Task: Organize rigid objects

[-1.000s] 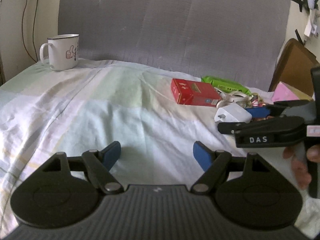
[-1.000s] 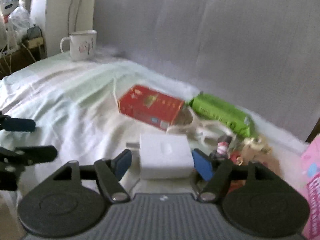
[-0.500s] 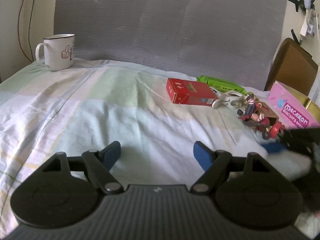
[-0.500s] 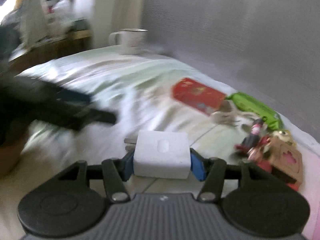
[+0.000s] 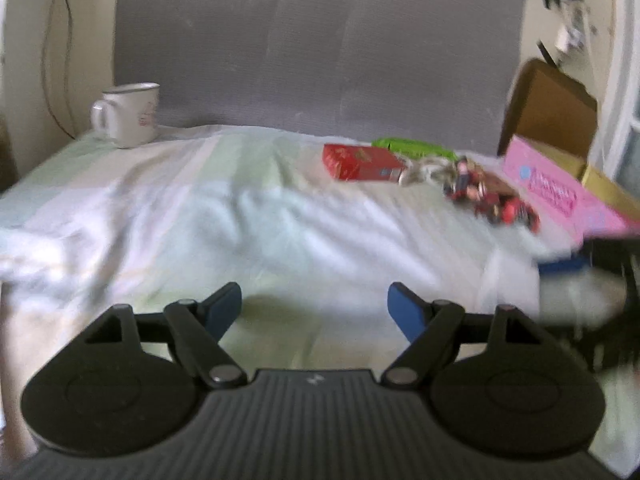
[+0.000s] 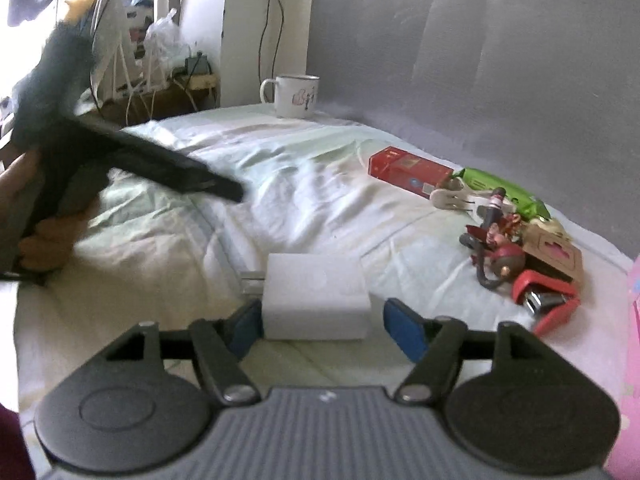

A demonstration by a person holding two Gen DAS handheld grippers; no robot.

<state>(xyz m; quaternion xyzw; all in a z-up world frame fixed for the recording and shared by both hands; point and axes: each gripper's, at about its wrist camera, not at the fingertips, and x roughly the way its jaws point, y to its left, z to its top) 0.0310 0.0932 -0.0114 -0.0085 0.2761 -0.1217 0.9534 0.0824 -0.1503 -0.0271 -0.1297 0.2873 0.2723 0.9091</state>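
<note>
A white charger block [image 6: 316, 296] lies on the bed sheet [image 6: 304, 184] between the blue pads of my right gripper [image 6: 324, 318]. Its jaws are opening: the left pad is close to the block, and a gap shows at the right pad. My left gripper [image 5: 315, 306] is open over bare sheet with nothing between its fingers. In the right wrist view it [image 6: 160, 164] hovers at the left, in a person's hand. A red box [image 6: 408, 170], a green pack [image 6: 500, 192], a white clip [image 6: 452, 200], a toy figure [image 6: 500, 240] and a red stapler [image 6: 548, 298] are clustered at the right.
A white mug [image 5: 130, 114] stands at the far left corner of the bed, by the grey headboard [image 5: 320, 48]. A pink box [image 5: 560, 192] with a brown carton behind it lies at the right edge. A cluttered side table with cables is beyond the bed's left side.
My right gripper shut on the charger, carried it away from the pile toward the near side of the bed, then spread its jaws. My left gripper shifted sideways; its view is now blurred.
</note>
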